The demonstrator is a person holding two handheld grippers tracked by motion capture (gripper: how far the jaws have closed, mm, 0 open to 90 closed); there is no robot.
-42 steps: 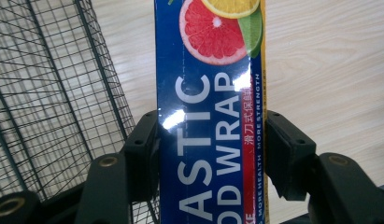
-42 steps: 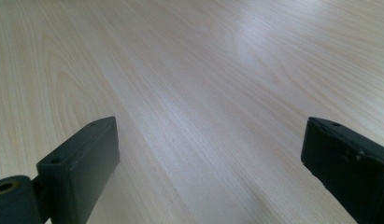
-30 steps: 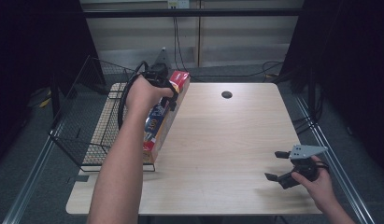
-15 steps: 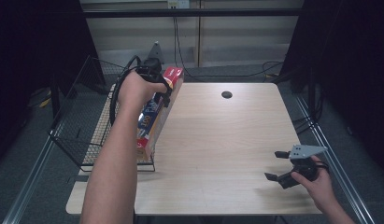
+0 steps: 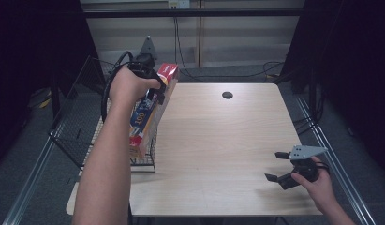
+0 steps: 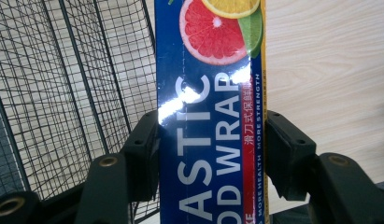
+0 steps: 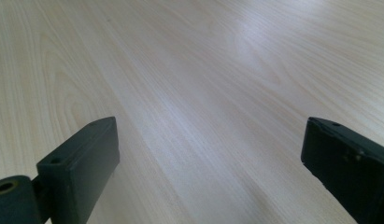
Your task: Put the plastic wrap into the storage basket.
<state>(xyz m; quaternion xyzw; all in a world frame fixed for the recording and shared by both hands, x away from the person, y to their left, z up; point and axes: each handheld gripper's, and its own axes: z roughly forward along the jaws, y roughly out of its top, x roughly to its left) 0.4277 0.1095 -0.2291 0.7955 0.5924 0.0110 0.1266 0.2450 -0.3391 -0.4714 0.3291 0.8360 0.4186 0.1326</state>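
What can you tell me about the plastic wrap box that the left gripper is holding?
The plastic wrap box is long, narrow glossy cardboard, dark blue with white lettering, a red and yellow edge stripe, citrus slices printed toward one end and a red end cap. The left gripper is shut on its two long sides, one black jaw against each. In the high view it slants, red end up, over the right rim of the wire basket at the table's left edge.

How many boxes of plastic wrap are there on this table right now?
1. The plastic wrap box is clamped in the left gripper, held at the wire basket on the table's left side. The arm may hide others.
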